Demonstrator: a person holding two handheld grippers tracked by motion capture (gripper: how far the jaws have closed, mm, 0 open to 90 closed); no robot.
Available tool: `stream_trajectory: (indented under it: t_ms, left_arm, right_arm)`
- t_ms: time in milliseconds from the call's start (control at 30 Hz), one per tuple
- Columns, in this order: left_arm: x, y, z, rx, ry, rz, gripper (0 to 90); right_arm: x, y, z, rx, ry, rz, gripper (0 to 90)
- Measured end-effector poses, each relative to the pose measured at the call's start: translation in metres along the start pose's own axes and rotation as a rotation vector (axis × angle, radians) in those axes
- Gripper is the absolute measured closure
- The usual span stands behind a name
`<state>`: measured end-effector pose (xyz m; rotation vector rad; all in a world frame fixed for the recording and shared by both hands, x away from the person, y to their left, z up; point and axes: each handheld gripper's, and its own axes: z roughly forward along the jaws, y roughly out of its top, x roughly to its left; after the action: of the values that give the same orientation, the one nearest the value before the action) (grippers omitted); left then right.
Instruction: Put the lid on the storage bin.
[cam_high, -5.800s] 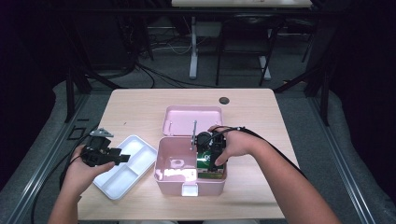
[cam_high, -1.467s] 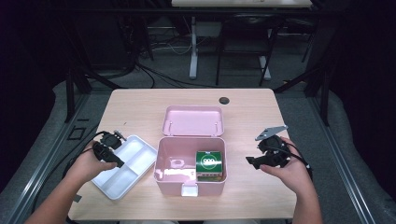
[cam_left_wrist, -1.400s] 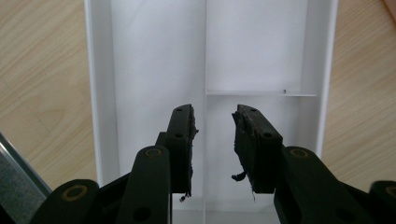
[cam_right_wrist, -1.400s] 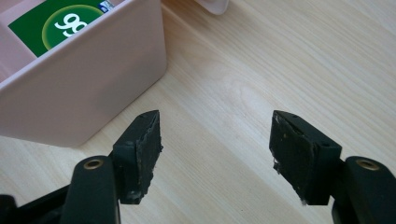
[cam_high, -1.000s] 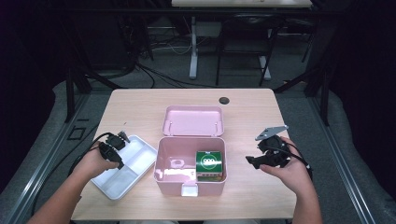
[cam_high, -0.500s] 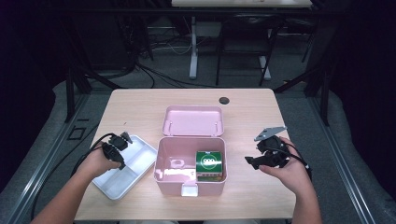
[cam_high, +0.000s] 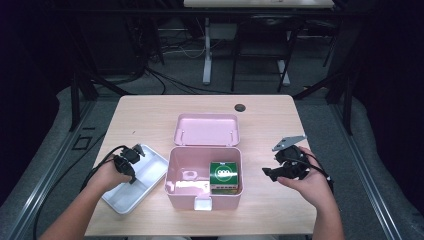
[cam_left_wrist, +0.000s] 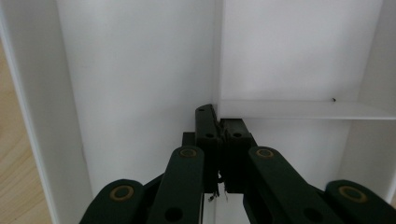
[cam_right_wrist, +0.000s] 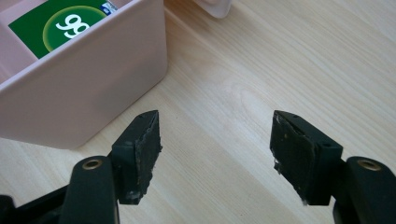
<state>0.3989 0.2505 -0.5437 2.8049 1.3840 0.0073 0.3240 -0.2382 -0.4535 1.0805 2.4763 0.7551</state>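
We are gripping the white tray left of the pink box, its long axis running diagonally away from us. Our left gripper has just been closing onto the tray's divider wall, pointing down; our right gripper is hovering open, right of the box.

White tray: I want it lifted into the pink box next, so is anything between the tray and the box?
Nothing visible lies between them. The white tray sits right beside the pink box, whose left part is free; the green carton fills its right side. The left gripper is shut on the tray's divider wall.
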Motion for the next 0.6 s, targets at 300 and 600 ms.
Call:
stream_trajectory:
  t_ms: [300, 600]
  left_arm:
    - [0.001, 0.000, -0.001, 0.005, 0.004, -0.001, 89.0]
    - [0.005, -0.005, -0.021, -0.022, -0.007, -0.012, 89.2]
  right_arm:
    - [0.000, 0.000, 0.000, -0.002, 0.003, 0.000, 33.3]
    - [0.000, 0.000, 0.001, 0.004, 0.004, 0.001, 33.3]
